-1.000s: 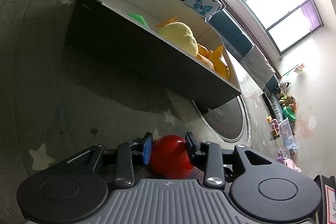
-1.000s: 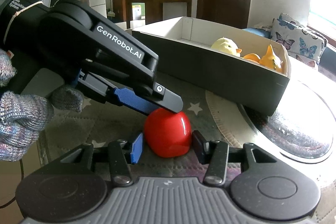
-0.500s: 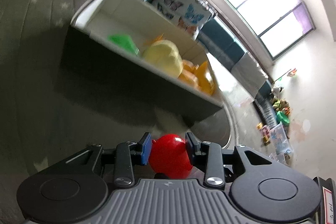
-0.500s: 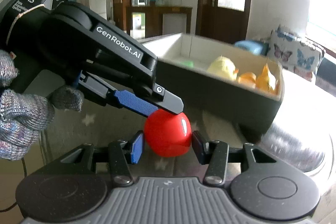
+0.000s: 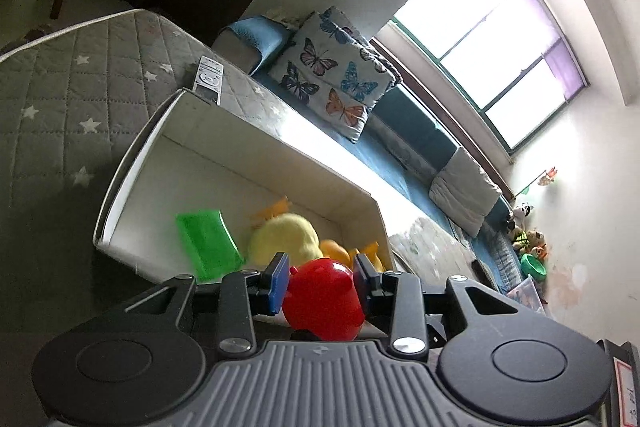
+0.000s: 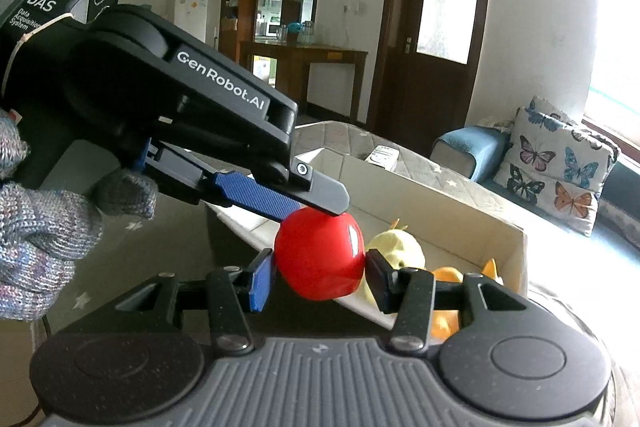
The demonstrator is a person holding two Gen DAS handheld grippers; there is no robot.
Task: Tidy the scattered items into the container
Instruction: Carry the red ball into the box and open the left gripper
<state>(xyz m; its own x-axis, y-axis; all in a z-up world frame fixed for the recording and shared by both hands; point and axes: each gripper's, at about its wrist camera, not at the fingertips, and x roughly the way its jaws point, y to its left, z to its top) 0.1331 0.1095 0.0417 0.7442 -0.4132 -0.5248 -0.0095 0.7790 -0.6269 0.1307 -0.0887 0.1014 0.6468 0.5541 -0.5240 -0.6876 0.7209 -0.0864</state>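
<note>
A glossy red apple toy [image 5: 323,297] is held between both grippers. My left gripper [image 5: 322,281] is shut on it from its sides. My right gripper [image 6: 318,277] is shut on the same red apple [image 6: 320,259], with the left gripper's fingers [image 6: 280,197] crossing over its top. The apple hangs above the near wall of the open box [image 5: 132,163], dark outside and white inside. In the box lie a green block [image 5: 208,243], a yellow plush duck [image 5: 284,237] and orange toys [image 5: 340,251]. The box [image 6: 516,239] and duck [image 6: 400,247] also show in the right wrist view.
The box stands on a grey star-quilted mat [image 5: 60,99]. A white remote [image 5: 208,79] lies beyond the box. A butterfly cushion [image 5: 332,75] and blue sofa [image 5: 408,135] line the window wall. Toys [image 5: 528,247] sit on the floor at the far right.
Both grippers have lifted the red apple from the mat up to above the box's near wall. The inside of the box has come into view from above.
</note>
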